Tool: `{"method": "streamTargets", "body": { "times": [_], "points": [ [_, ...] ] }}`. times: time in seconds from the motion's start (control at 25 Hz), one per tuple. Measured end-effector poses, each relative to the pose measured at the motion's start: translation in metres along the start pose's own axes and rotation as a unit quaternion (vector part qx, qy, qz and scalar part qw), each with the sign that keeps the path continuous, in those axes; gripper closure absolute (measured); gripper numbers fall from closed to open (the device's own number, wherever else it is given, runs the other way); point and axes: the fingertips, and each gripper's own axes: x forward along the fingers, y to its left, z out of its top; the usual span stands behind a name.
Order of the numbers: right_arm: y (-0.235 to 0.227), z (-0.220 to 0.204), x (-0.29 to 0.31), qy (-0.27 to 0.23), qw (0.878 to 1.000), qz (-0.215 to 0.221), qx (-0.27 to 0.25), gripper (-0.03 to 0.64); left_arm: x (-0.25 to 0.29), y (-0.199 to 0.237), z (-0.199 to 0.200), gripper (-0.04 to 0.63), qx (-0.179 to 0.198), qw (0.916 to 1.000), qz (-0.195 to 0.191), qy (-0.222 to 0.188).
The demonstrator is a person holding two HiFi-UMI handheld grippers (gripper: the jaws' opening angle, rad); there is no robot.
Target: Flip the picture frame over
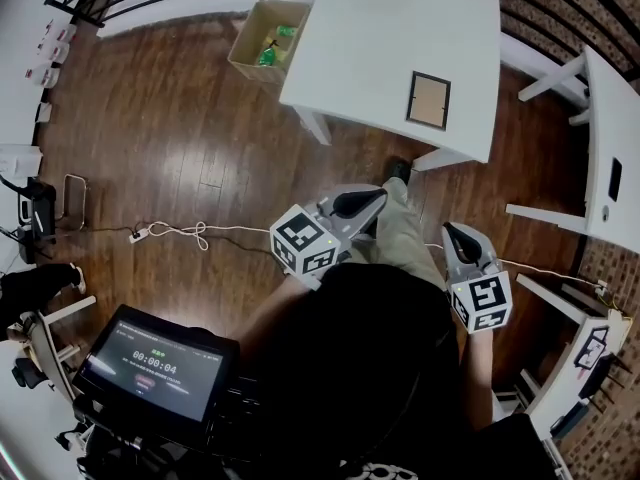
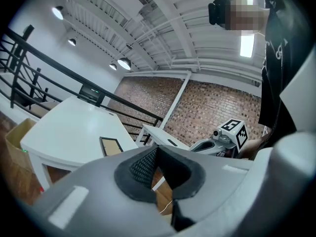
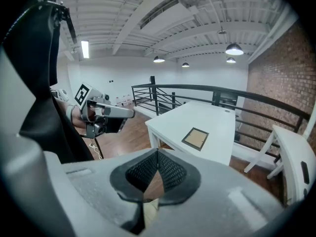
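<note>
Picture frame [image 1: 428, 99]: there it is, upper right of centre in the head view, lying flat on the white table [image 1: 400, 28] near the table's lower right corner, tan panel up inside a dark border.
Left gripper [image 1: 372, 200]: jaws closed, pads meeting at the tips, nothing between them; it sits mid-frame over the wooden floor [image 1: 200, 128], well apart from the frame.
Right gripper [image 1: 458, 236]: jaws together too, empty, right of centre and below the table's edge.
Marker cubes: black-and-white square patterns on both, no words on them.
Screen [image 1: 152, 363]: lower left of the head view, and the timer reads "00:00:04"; the smaller print around it is too fine to read.
Cardboard box [image 1: 262, 38]: open, top centre-left on the floor beside the table, green packets inside, labels unreadable.
Cable [image 1: 170, 230]: white, looped across the floor at left of centre.
Second white table [image 1: 610, 138]: right edge, with a dark flat thing on it.
</note>
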Motion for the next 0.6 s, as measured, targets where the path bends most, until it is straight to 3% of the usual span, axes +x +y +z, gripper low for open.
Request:
{"method": "streamTargets", "body": {
  "times": [0.32, 0.6],
  "points": [
    [-0.023, 0.018, 0.016, -0.014, 1.0, 0.01, -0.015, 0.624, 0.015, 0.012, 0.009, 0.58, 0.013, 0.9998, 0.012, 0.01],
    [-0.05, 0.02, 0.025, -0.003, 1.0, 0.014, -0.01, 0.624, 0.047, 0.023, 0.008, 0.58, 0.014, 0.9987, 0.007, 0.049]
  ]
}}
